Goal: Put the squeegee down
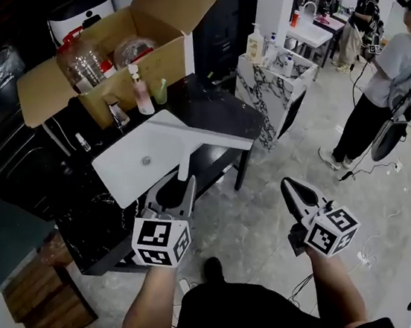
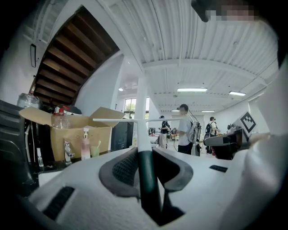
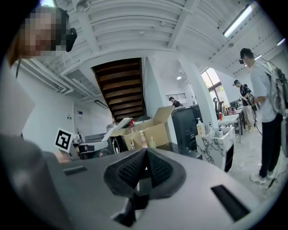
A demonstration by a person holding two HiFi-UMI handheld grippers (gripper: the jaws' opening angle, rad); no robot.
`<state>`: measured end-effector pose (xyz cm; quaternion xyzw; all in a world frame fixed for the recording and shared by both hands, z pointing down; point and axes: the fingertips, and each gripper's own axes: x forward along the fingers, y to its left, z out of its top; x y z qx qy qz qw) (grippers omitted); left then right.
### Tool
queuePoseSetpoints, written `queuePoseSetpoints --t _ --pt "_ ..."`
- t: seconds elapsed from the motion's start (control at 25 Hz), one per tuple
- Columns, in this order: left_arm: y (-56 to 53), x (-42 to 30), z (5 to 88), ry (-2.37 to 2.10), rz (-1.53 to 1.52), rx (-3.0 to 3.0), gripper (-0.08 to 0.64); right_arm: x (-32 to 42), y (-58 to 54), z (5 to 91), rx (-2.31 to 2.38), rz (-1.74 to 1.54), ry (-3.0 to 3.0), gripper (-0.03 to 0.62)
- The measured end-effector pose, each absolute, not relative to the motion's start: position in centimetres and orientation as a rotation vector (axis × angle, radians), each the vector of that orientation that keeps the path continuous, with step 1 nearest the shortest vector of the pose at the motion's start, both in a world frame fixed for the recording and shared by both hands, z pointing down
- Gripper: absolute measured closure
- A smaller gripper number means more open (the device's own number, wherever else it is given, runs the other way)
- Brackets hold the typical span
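Left fingers: the left gripper [image 1: 172, 196] [image 2: 145, 155] is clamping its fingers, partway closed, on the dark green grip of the white T-shaped plastic squeegee [image 1: 200, 134] [image 2: 141, 117].
Squeegee: standing out ahead of those fingertips, blade crosswise, showing against the white basin [image 1: 120, 171] on the black bench [image 1: 216, 98].
Right fingers: the right gripper [image 1: 293, 189] [image 3: 145, 155] is pressing its fingers together, gripping nothing, well apart from the squeegee.
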<state>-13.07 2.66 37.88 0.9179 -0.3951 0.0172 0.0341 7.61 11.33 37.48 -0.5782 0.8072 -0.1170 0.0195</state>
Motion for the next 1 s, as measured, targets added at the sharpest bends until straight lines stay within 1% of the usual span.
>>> queuePoseSetpoints --t 0.36,0.64,1.0 --pt "-6.0 -11.7 38.5 -1.152 0.059 2.826 0.457 8.4 3.1 37.7 -1.857 -0.389 2.502 0.586" --pt "-8.5 -11.6 38.7 -1.124 0.075 2.833 0.457 8.0 0.7 38.0 -1.857 -0.394 2.497 0.586" --pt "-11.0 -10.0 39.0 -1.105 0.107 2.841 0.457 9.1 -2.5 38.2 -1.824 -0.413 2.483 0.586"
